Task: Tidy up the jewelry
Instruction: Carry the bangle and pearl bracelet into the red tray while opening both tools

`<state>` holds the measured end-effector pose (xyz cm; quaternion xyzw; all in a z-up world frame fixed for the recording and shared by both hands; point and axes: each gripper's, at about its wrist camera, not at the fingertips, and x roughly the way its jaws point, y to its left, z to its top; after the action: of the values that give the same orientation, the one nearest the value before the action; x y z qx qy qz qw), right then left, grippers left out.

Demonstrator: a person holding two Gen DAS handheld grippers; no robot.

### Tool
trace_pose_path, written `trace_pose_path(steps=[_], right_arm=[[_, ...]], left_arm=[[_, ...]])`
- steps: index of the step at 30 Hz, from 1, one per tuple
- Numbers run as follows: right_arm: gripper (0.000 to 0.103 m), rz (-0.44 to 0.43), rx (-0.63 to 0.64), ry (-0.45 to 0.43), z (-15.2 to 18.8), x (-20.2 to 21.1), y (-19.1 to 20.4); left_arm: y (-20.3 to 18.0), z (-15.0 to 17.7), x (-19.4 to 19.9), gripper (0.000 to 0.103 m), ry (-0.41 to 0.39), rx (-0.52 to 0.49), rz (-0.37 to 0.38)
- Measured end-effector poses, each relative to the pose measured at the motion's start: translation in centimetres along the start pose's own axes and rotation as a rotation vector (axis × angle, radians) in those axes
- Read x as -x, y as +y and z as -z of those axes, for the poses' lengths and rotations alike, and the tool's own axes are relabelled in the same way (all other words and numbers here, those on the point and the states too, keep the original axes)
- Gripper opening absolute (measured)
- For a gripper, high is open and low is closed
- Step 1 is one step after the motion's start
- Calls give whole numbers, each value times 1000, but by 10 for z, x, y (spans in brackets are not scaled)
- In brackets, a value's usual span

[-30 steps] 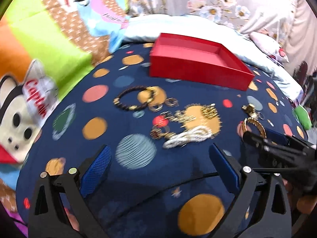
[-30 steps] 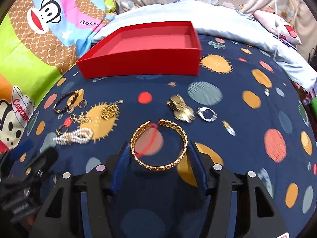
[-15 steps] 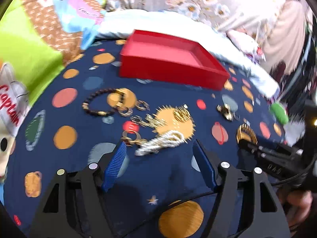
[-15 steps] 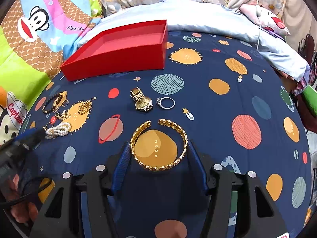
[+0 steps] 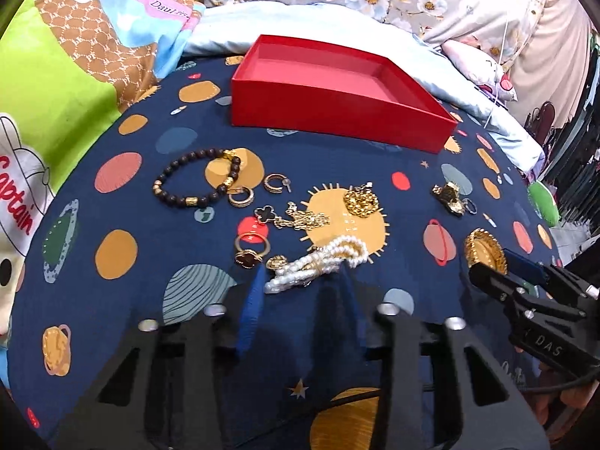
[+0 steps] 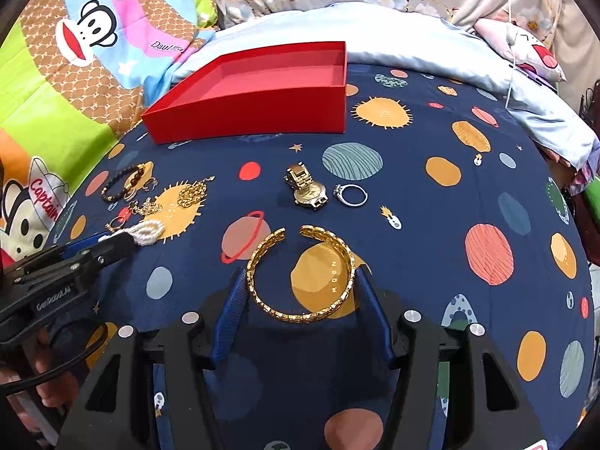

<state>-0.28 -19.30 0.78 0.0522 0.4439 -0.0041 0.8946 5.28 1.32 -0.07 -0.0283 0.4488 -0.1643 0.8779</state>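
Note:
My right gripper (image 6: 300, 281) is shut on a gold cuff bracelet (image 6: 300, 273), its blue pads touching both sides of it; it also shows in the left wrist view (image 5: 485, 249). My left gripper (image 5: 303, 277) has its jaws narrowed around a white pearl bracelet (image 5: 318, 262), which lies on the cloth between the pads. An empty red box (image 5: 337, 86) stands at the back, also seen in the right wrist view (image 6: 255, 93). A dark bead bracelet (image 5: 198, 183), gold earrings (image 5: 242, 197), gold chains (image 5: 303, 217) and rings (image 5: 249, 249) lie near the pearls.
A gold watch (image 6: 305, 189) and a silver ring (image 6: 350, 195) lie beyond the cuff. The jewelry rests on a navy planet-print cloth (image 6: 487, 187) over a bed. Cartoon-print bedding (image 5: 56, 93) and pale blue pillows (image 6: 412, 37) surround it.
My left gripper moved forward to the pearl bracelet and its jaws narrowed around it. My right gripper stays shut on the gold cuff with little shift.

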Motion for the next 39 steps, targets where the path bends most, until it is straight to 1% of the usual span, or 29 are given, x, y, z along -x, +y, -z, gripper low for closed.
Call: trace_pose_path(steps=[3, 9, 14, 18, 21, 23, 26, 27, 29, 31, 33, 36, 39], right_arm=[[57, -5, 2, 3, 0, -1, 1], [57, -16, 5, -3, -2, 1, 2], [57, -34, 11, -30, -11, 12, 3], [57, -50, 18, -82, -32, 25, 2], [57, -51, 32, -140, -61, 34, -2], [57, -49, 34, -181, -86, 37, -6], [57, -56, 23, -224, -121, 33, -12], [57, -53, 20, -234, -133, 28, -13], [57, -44, 15, -235, -153, 14, -13], [57, -40, 12, -215, -165, -6, -12], [57, -41, 10, -189, -171, -25, -10], [57, -41, 17, -160, -176, -46, -8], [57, -35, 24, -129, -177, -66, -4]], left_arm=[[0, 1, 0, 23, 2, 7, 12], [-8, 4, 7, 22, -3, -4, 27], [-7, -9, 33, 22, -50, 22, 40], [-6, -36, 50, 22, -94, 29, 41], [-11, -70, 60, 22, -145, 4, 38], [-13, -94, 61, 22, -175, -8, 40], [-17, -128, 52, 22, -203, -20, 35], [-20, -139, 47, 22, -218, -27, 20], [-22, -154, 35, 22, -225, -36, -3], [-21, -167, 13, 22, -209, -27, -14], [-19, -174, -7, 23, -181, -20, -24], [-16, -178, -39, 23, -139, -19, -62], [-12, -180, -57, 22, -112, -7, -71]])
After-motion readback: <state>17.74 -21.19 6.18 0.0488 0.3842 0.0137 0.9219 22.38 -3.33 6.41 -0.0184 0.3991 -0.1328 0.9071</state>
